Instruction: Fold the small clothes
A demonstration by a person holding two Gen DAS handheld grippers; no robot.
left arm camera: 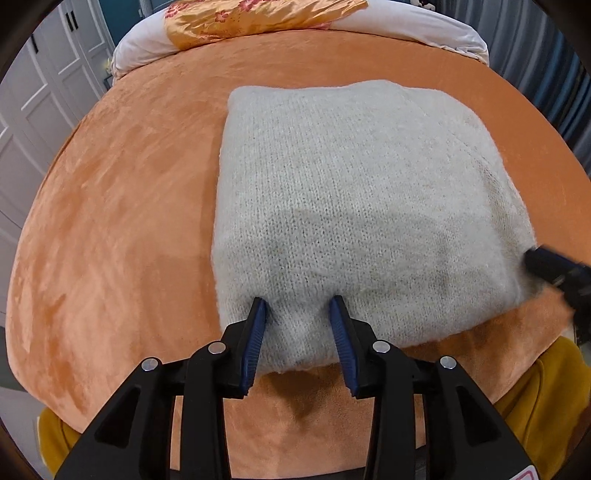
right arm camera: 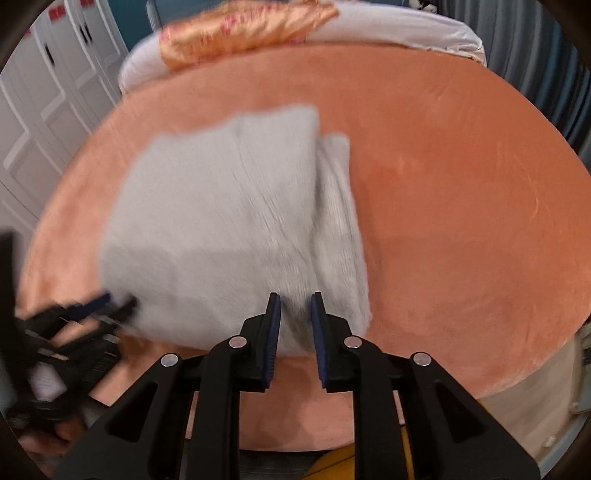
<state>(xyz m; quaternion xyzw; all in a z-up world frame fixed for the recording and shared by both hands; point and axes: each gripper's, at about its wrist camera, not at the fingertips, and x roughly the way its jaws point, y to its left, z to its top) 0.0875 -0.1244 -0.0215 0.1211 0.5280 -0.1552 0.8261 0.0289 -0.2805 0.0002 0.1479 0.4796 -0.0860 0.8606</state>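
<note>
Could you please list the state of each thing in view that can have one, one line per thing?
Sweater: folded into a compact rectangle, lying flat on the bed.
Left gripper: jaws open, tips at the sweater's near edge, nothing held.
Right gripper: jaws open, at the near right corner; view blurred.
Orange blanket: spread over the bed.
Floral pillow: lying at the head of the bed.
Wardrobe doors: closed.

An orange plush blanket (left arm camera: 122,206) covers the bed. At the bed's far edge lie a white pillow (left arm camera: 424,26) and an orange floral satin cloth (left arm camera: 236,22). White panelled wardrobe doors (left arm camera: 40,99) stand at left, with blue-grey curtains (left arm camera: 532,40) at right.
</note>
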